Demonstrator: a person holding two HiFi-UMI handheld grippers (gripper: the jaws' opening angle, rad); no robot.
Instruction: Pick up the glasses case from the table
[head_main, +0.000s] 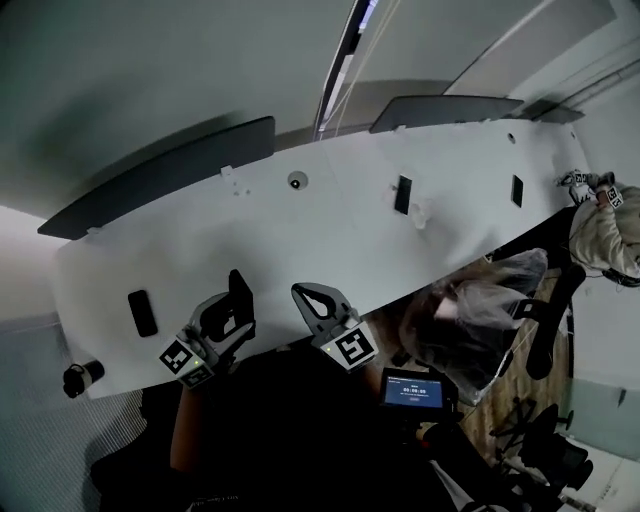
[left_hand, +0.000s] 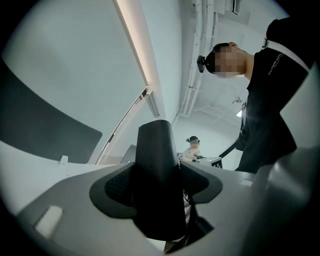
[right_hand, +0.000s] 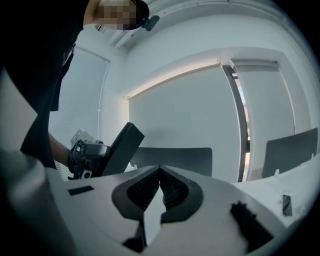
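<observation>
The left gripper (head_main: 228, 318), at the lower left of the head view, has its jaws clamped on the black case (left_hand: 157, 165), held shut above the white table's (head_main: 330, 240) near edge. Beside it, the right gripper (right_hand: 160, 170) is pinched together on nothing. Small dark things dot the tabletop. Dark chair backs (head_main: 160, 180) line its far side.

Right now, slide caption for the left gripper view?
Left gripper shut on the black glasses case, white table and ceiling light strip behind.
</observation>
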